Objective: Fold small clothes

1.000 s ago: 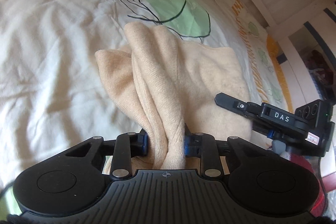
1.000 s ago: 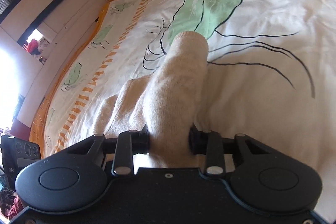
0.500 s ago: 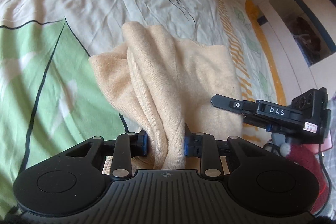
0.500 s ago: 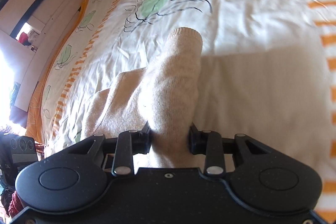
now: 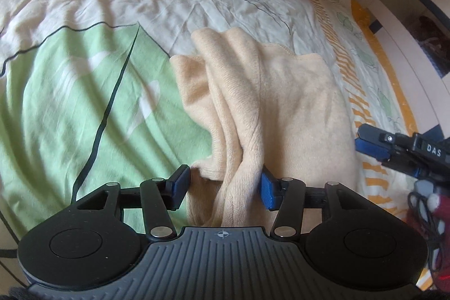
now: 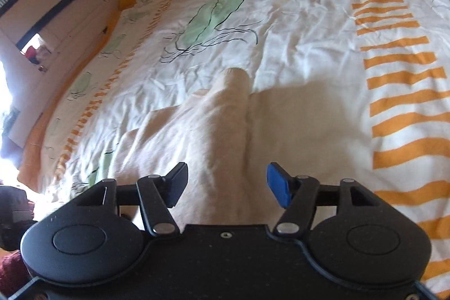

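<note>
Mid-task by the look of it: beige knit garment (image 5: 270, 103) laid on the bed (image 5: 84, 92), bunched, no neat fold yet; left claw (image 5: 225, 187) opening, cloth between its jaws but pads no longer pinching; right claw (image 6: 227, 187) opening too, cloth under the gap, pads clear; fabric soft, ridged; smoothing and more folds likely left.

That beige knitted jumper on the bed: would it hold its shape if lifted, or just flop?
The beige knitted jumper would probably flop: it already sags in soft folds on the jellyfish-print duvet. It looks light, being thin knit. Its fuzzy surface likely grips rather than slips.
</note>
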`<action>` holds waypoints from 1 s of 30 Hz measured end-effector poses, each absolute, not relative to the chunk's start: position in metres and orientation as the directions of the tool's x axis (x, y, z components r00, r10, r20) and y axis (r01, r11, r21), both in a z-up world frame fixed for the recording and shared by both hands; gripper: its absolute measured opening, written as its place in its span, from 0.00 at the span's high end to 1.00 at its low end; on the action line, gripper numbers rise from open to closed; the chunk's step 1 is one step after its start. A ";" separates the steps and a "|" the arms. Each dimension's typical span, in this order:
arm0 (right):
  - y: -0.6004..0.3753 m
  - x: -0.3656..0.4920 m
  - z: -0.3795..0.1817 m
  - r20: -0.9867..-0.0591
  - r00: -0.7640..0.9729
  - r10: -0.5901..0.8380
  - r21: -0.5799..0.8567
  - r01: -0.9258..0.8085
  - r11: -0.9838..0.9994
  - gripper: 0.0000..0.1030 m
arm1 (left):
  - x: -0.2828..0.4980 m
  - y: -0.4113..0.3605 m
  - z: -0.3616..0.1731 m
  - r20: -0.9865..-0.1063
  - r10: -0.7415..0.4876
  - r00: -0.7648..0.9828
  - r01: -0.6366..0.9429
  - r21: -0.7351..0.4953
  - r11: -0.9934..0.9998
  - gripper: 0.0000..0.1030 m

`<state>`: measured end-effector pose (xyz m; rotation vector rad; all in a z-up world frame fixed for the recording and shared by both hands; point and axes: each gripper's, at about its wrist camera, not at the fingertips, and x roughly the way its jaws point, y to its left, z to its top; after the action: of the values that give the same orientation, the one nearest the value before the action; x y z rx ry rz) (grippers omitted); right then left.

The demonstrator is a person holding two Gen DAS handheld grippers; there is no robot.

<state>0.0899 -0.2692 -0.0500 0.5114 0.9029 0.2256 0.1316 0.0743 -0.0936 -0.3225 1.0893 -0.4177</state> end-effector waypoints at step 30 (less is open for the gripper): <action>-0.275 0.040 -0.034 -0.718 0.514 0.470 0.542 -0.013 0.841 0.60 | 0.108 0.066 -0.039 -0.721 -0.313 0.618 0.203 -0.239 0.950 0.51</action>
<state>0.0397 -0.2751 -0.0339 0.5136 0.9984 0.3061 0.1080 0.0657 -0.0386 -0.1387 0.8551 -0.2979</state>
